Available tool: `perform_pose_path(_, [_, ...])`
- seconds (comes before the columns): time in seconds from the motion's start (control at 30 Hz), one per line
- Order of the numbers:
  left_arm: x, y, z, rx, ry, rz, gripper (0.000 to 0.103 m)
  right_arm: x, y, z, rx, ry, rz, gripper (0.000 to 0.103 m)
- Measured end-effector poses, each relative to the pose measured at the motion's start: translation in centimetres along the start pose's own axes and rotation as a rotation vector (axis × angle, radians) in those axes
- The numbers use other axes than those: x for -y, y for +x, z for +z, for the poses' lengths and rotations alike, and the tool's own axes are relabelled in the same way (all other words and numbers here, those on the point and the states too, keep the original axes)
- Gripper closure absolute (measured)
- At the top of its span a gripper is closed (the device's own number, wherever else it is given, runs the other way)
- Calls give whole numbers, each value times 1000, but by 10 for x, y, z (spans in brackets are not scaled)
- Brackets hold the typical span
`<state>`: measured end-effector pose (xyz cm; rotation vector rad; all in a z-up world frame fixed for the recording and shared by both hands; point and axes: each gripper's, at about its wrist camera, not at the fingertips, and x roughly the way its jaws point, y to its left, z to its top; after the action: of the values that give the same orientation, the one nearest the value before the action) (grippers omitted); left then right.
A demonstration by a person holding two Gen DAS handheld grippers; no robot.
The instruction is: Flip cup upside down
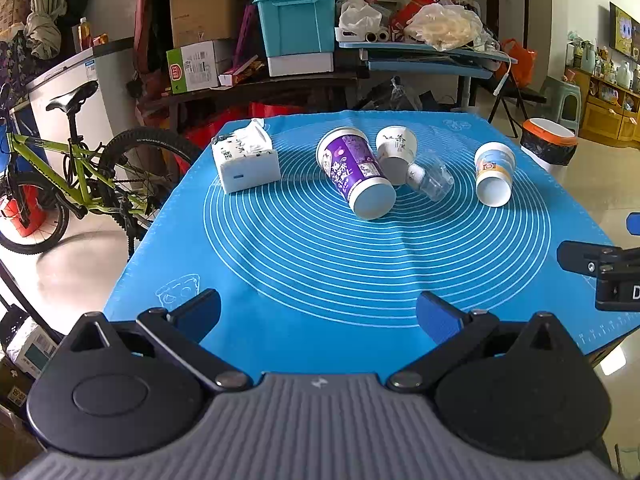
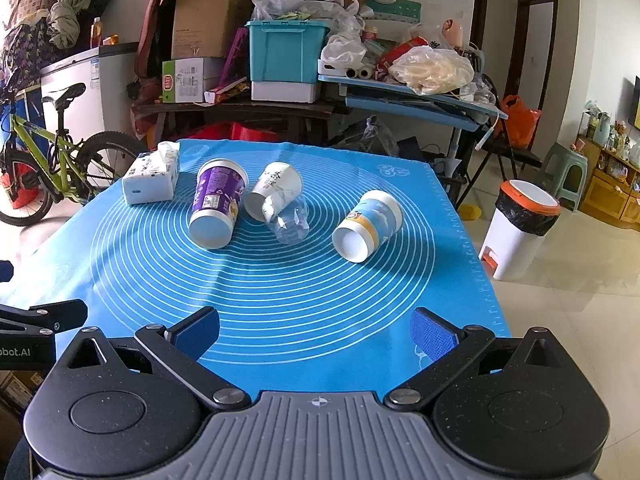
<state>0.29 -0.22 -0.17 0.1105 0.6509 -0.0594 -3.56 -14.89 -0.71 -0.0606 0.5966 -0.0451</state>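
Several cups lie on their sides on the blue mat (image 1: 320,264) (image 2: 280,300). A purple cup (image 1: 354,172) (image 2: 216,204) lies at the middle with its base toward me. A white printed cup (image 1: 396,152) (image 2: 274,190) and a clear plastic cup (image 1: 436,178) (image 2: 290,220) lie beside it. A blue and yellow cup (image 1: 494,172) (image 2: 368,224) lies apart at the right. My left gripper (image 1: 318,312) is open and empty near the mat's front edge. My right gripper (image 2: 316,330) is open and empty, also at the front.
A white tissue pack (image 1: 246,156) (image 2: 152,178) sits at the mat's far left. A bicycle (image 1: 60,176) stands left of the table. A white bin (image 2: 520,228) stands on the floor at the right. Cluttered tables with a teal box (image 1: 296,20) stand behind.
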Motion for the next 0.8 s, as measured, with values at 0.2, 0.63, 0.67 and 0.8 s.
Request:
perform_pose_path(0.2, [0, 0, 0, -1, 1, 0, 1, -3, 2, 0, 3, 3, 6, 0])
perform_pose_path(0.63, [1, 13, 15, 3, 1, 9, 1, 6, 11, 5, 16, 21, 11, 0])
perform_pose_path(0.67, [1, 16, 18, 4, 3, 10, 1, 8, 13, 7, 18, 28, 14, 0])
perform_pose_path(0.8, [2, 28, 31, 9, -2, 16, 1, 15, 24, 12, 30, 45, 21, 0])
